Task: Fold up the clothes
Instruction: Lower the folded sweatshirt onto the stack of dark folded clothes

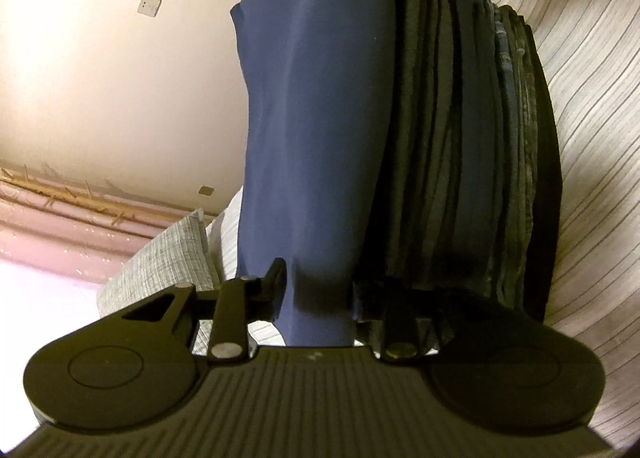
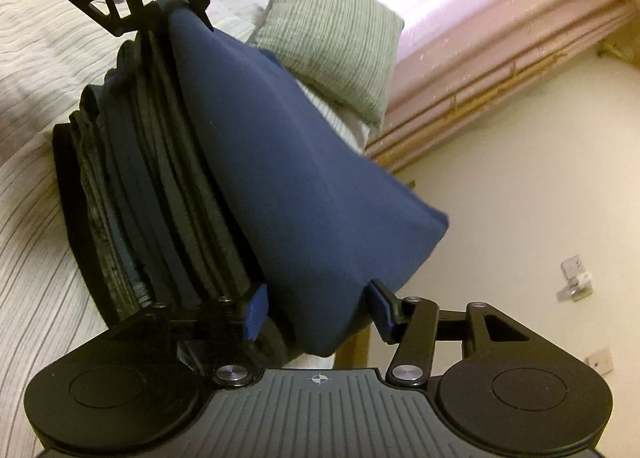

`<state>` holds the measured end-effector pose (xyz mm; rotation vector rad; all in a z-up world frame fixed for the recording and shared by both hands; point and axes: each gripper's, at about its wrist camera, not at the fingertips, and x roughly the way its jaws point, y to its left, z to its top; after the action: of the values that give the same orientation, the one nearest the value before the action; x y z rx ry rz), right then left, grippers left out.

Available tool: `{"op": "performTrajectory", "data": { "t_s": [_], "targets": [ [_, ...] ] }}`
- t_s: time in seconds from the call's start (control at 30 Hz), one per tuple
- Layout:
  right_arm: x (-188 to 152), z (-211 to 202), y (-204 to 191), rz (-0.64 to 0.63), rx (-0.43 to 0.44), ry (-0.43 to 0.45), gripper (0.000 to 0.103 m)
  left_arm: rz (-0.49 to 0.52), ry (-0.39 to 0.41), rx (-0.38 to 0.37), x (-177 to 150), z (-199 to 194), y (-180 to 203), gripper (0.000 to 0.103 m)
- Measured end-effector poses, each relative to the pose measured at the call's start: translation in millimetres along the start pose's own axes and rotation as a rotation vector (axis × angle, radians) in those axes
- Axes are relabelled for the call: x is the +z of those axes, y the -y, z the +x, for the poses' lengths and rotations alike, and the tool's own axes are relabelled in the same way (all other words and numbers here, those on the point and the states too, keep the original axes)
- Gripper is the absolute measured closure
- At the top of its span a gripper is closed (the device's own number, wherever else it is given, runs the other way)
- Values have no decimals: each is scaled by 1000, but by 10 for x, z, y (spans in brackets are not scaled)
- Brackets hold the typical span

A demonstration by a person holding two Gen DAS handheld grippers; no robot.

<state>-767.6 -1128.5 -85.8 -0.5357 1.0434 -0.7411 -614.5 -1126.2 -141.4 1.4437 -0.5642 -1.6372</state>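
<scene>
- The left tongs are closed on one end of a folded blue cloth. The cloth runs straight out in front of them.
- The right tongs have the other end of the blue cloth between their fingers. I cannot tell if the blue pads press on it.
- Seen from the right tongs, the left tongs are far ahead at the top, pinching the far end of the cloth.
- Just beside the blue cloth is a stack of dark folded clothes. The blue cloth touches the stack.
- The stack sits on a striped bed cover.
- A grey-green pillow lies past the cloth, on the other side from the stack.
- A pale wall and pink curtains are far behind.
</scene>
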Motion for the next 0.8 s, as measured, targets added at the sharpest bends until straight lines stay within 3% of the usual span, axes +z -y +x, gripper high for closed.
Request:
{"op": "performTrajectory", "data": {
  "t_s": [0.2, 0.5, 0.67, 0.8],
  "targets": [
    [-39, 42, -101, 12, 20, -24, 59, -29, -13, -22, 31, 41, -39, 86],
    [-23, -60, -8, 48, 33, -40, 58, 12, -14, -31, 8, -63, -15, 85],
    [-78, -320, 196, 221, 44, -70, 58, -8, -28, -54, 18, -119, -60, 81],
    [-50, -603, 471, 426, 62, 14, 58, -83, -37, -73, -99, -299, -192, 80]
  ]
}}
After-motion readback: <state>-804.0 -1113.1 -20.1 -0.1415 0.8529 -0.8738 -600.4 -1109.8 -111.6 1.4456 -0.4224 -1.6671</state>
